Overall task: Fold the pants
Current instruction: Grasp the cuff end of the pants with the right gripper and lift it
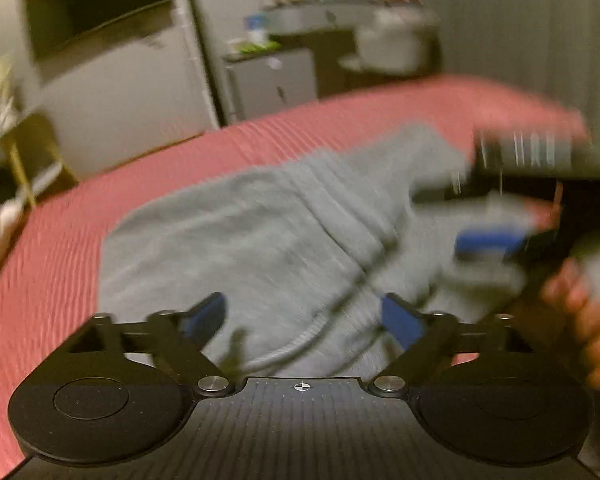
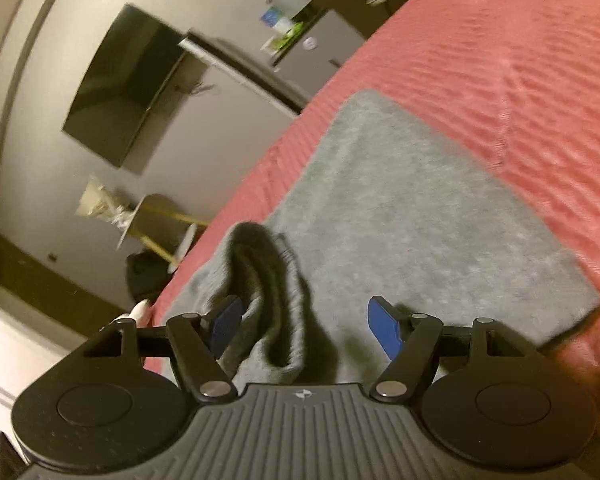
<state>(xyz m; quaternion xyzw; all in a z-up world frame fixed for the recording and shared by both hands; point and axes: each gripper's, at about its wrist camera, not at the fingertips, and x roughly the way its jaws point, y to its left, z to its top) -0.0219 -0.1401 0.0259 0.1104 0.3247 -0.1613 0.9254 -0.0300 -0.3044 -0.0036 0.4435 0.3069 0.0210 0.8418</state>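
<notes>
bed: red ribbed cover (image 2: 520, 60), holds everything
pants: grey sweatpants (image 2: 400, 200), lying on the cover, mostly flat; one bunched fold stands up at the near end (image 2: 260, 280)
handling: likely soft, light, limp knit; no stiffness, sags wherever unsupported; not fragile. Best grabbed at an edge, hem or waistband, pinching through all layers
left gripper (image 1: 304, 320): jaws spread wide, nothing between them; pants just below and ahead, drawstring (image 1: 300, 344) near pads; frame blurred
right gripper (image 2: 304, 326): jaws apart, raised fold sits between pads near left pad (image 2: 226, 322); no squeeze visible, so released
</notes>
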